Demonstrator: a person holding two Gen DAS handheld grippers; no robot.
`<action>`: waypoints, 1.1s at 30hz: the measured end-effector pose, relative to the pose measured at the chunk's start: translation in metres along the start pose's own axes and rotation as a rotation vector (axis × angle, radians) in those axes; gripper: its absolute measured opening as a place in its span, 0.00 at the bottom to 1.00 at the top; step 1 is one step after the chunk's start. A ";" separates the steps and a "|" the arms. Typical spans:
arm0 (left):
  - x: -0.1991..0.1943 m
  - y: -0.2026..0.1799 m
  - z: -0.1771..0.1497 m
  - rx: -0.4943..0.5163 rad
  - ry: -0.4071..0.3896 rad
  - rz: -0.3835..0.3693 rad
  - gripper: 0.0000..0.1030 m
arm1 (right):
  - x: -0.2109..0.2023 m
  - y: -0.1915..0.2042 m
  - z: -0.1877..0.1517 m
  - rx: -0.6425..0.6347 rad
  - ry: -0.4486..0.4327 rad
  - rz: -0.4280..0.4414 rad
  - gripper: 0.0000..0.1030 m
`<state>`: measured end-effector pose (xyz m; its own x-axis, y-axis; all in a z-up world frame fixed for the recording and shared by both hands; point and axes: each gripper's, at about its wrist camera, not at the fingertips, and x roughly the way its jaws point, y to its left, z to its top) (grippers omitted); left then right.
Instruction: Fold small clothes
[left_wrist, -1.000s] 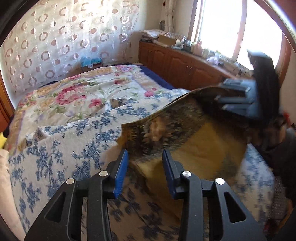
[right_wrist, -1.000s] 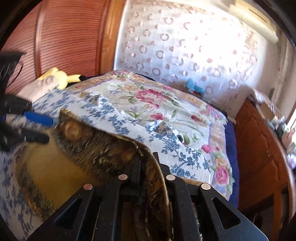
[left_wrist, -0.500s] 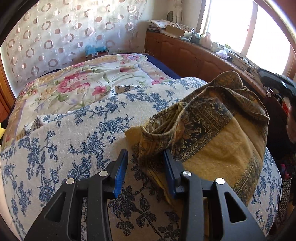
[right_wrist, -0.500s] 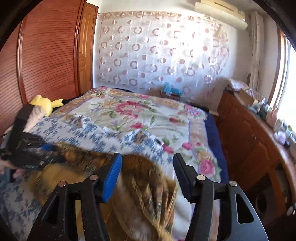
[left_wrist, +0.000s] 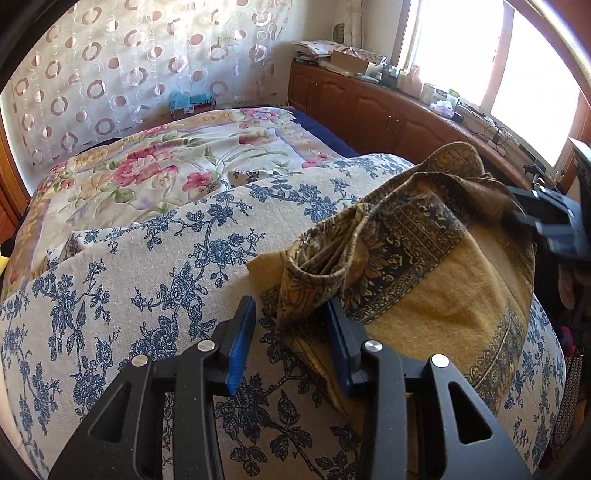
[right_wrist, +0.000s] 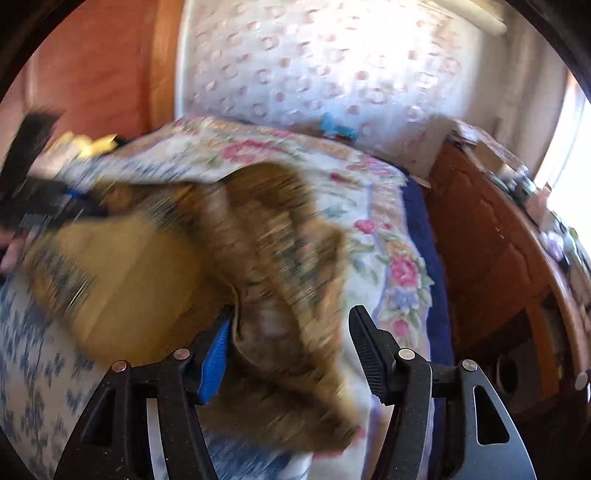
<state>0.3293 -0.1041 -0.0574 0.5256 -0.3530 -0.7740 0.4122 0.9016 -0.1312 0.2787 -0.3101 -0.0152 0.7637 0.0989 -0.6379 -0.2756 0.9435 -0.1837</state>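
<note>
- The blue-flowered bedspread (left_wrist: 122, 280) covers the near part of the bed and serves as the folding surface; it fills the left of the left wrist view, with a pink-flowered quilt (left_wrist: 155, 170) lying beyond it toward the curtain (left_wrist: 110, 74).
- The left gripper (left_wrist: 290, 343) hangs low over the bedspread with its jaws apart. A bunched corner of the mustard patterned cloth (left_wrist: 436, 295) lies in the gap and touches the right-hand pad, but nothing is pinched, so the tool is released here. It probably sits at this corner in order to take it up for the next fold.
- The cloth, the task's garment, lies crumpled rather than flat on the near right part of the bedspread. Its dark paisley border is heaped in loose folds over the plain mustard field, so the fold looks early and untidy.
- At the far right of the left wrist view the right gripper (left_wrist: 550, 225) reaches the cloth's far edge. The right wrist view is heavily blurred, yet it shows the jaws wide apart with cloth draped between them and brushing the blue pad: open, holding nothing.
- Beyond the bed's right side runs a wooden cabinet (left_wrist: 388, 107) under the bright window, its top cluttered with small items too small to identify.
</note>
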 end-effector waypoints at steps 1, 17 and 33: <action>0.000 0.000 0.000 -0.004 0.003 0.000 0.39 | 0.003 -0.009 0.006 0.041 -0.022 -0.002 0.62; 0.004 0.008 0.008 -0.057 0.005 -0.054 0.39 | -0.042 -0.037 -0.014 0.239 -0.087 0.049 0.62; 0.015 0.004 0.022 0.002 0.042 -0.053 0.40 | 0.048 -0.069 0.010 0.183 0.078 0.235 0.56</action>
<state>0.3552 -0.1115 -0.0553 0.4715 -0.3897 -0.7910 0.4406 0.8812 -0.1715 0.3404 -0.3678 -0.0258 0.6422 0.3033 -0.7040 -0.3241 0.9397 0.1091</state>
